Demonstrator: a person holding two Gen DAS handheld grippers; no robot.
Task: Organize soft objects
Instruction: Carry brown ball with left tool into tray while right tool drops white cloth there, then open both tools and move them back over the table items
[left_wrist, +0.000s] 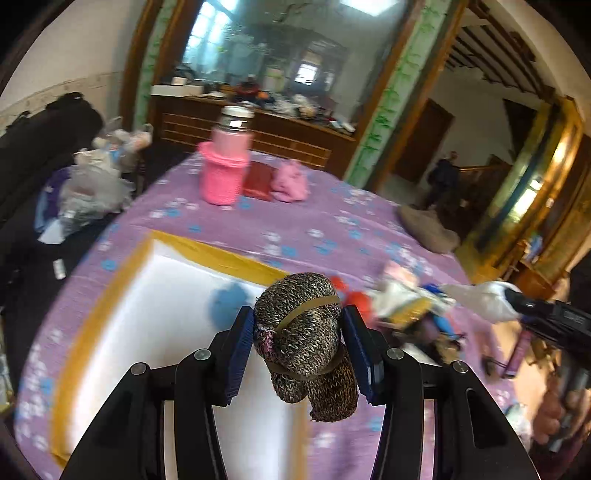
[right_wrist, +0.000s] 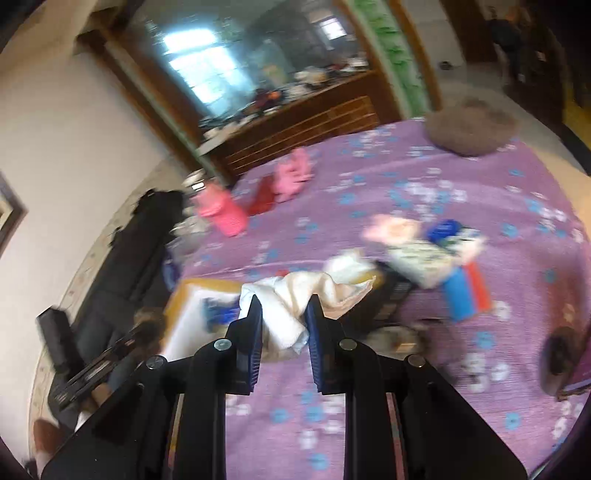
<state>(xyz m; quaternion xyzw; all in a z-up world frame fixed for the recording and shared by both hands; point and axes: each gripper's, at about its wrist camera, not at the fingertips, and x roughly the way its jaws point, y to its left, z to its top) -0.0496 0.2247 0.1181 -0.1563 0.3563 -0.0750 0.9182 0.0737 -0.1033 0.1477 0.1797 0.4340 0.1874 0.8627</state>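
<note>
My left gripper (left_wrist: 297, 325) is shut on a brown knitted bundle (left_wrist: 306, 343) tied with rubber bands, held above the right edge of a white box with a yellow rim (left_wrist: 207, 254). A blue soft thing (left_wrist: 227, 304) lies inside the box. My right gripper (right_wrist: 284, 317) is shut on a white and cream cloth (right_wrist: 295, 299), held above the purple tablecloth (right_wrist: 369, 177) to the right of the box (right_wrist: 192, 295). The right gripper with its cloth also shows in the left wrist view (left_wrist: 480, 295). A pile of soft toys (right_wrist: 424, 251) lies on the table beyond.
A pink knitted bottle cover on a flask (left_wrist: 223, 170), a red pouch (left_wrist: 258, 181) and a pink plush (left_wrist: 291, 181) stand at the table's far side. A brown cushion (right_wrist: 469, 129) lies at the far right edge. Plastic bags (left_wrist: 92, 184) sit on a dark sofa at left.
</note>
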